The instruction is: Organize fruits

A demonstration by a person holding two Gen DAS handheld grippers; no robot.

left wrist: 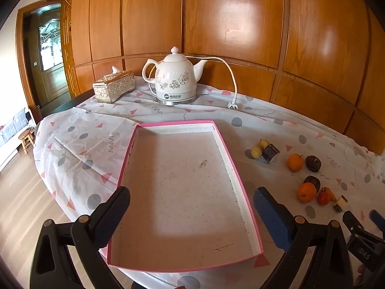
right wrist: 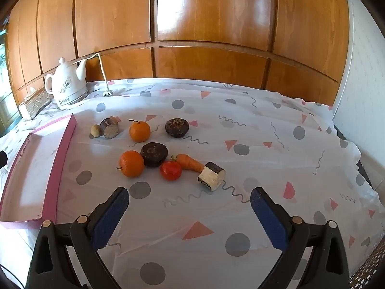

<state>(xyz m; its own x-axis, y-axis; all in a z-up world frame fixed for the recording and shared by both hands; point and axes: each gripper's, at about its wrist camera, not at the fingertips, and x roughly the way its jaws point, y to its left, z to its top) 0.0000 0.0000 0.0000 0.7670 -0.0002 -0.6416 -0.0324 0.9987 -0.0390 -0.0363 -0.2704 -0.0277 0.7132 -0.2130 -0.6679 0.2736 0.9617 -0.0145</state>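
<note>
A shallow pink-rimmed tray [left wrist: 226,149] lies empty on the table; its edge also shows in the right wrist view [right wrist: 60,156]. Right of it lie two oranges [right wrist: 131,163] [right wrist: 139,131], two dark round fruits [right wrist: 154,154] [right wrist: 176,127], a red tomato [right wrist: 171,170], a carrot [right wrist: 190,163], two cut stalk pieces [right wrist: 211,175] [right wrist: 109,128] and a small yellowish fruit [right wrist: 95,130]. My left gripper [left wrist: 191,202] is open and empty over the tray's near half. My right gripper [right wrist: 190,202] is open and empty, just short of the tomato and carrot.
A white ceramic kettle [left wrist: 172,79] with its cord and plug [left wrist: 232,106] stands at the back, a tissue box [left wrist: 113,85] to its left. A patterned cloth [right wrist: 240,125] covers the table. A wooden wall panel runs behind. The table edge drops off at left.
</note>
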